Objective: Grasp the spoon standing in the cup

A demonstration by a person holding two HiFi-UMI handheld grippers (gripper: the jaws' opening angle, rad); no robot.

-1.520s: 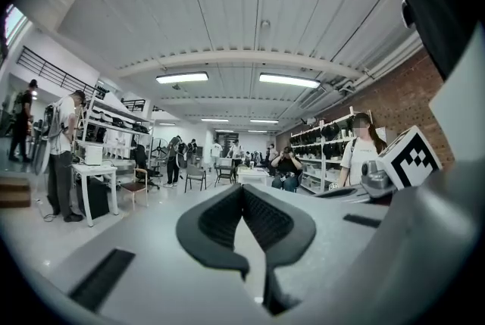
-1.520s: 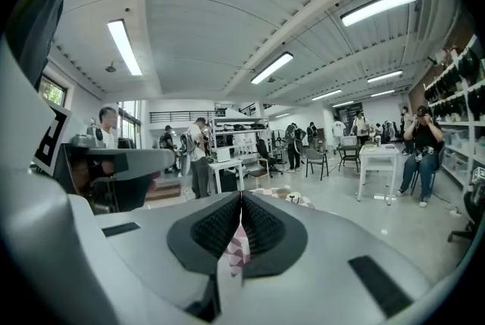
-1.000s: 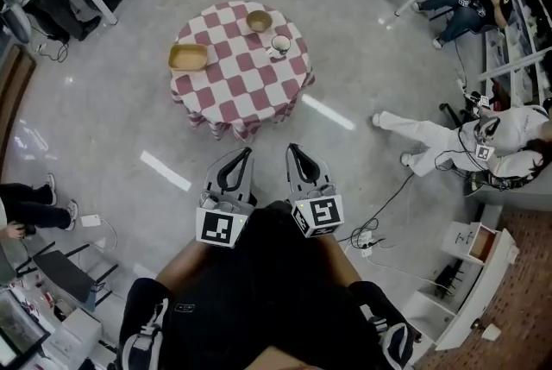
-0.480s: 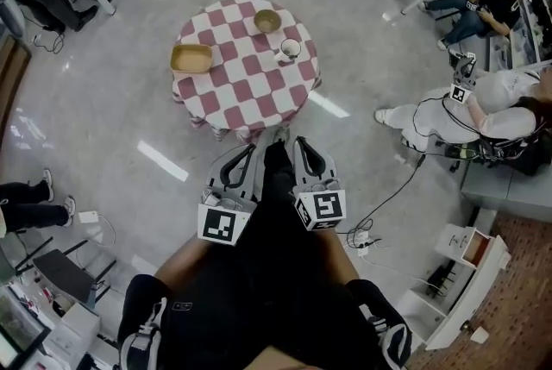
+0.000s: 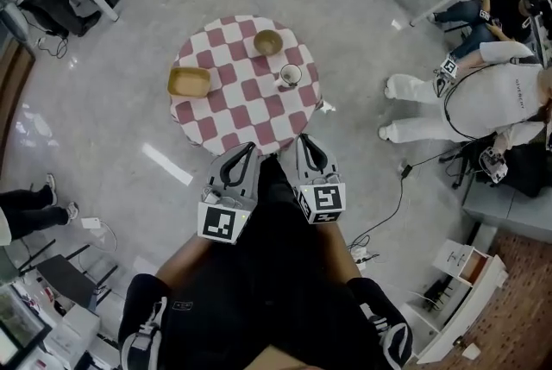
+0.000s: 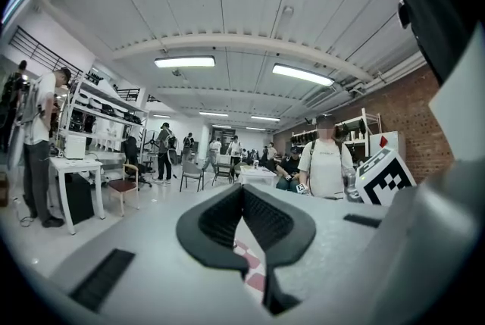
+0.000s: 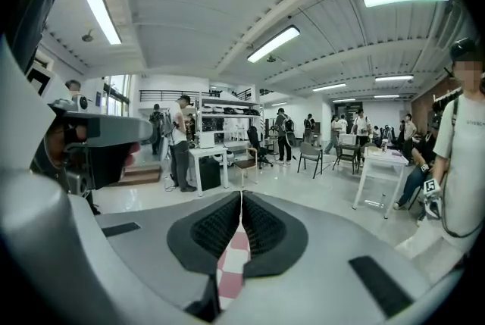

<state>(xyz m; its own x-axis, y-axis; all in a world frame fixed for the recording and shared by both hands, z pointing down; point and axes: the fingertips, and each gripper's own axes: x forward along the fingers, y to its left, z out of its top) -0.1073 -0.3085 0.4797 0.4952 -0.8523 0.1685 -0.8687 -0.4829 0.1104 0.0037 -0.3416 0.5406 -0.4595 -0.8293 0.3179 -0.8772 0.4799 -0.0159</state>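
Far left on the round checkered table (image 5: 231, 108) I see a yellow tray (image 5: 189, 82), near the left edge. The left gripper (image 5: 247, 149) hangs just at the table's near edge; its own view shows the jaws together, tips touching, nothing between them, with only a sliver of red and white cloth showing in the gap below the tips. Next comes a tan bowl (image 5: 268, 41) toward the far side of the table. Just right of it and nearer to me stands the white cup (image 5: 291, 74), on the right part of the table, well apart from both grippers; the spoon in it is too small for me to make out from the head view. The right gripper (image 5: 304, 141) sits beside the left one at the near edge of the table, its jaws likewise pressed together and empty, the cloth showing under them. Off to the right a person in white (image 5: 487, 101) stands on the grey floor, apart from the table.
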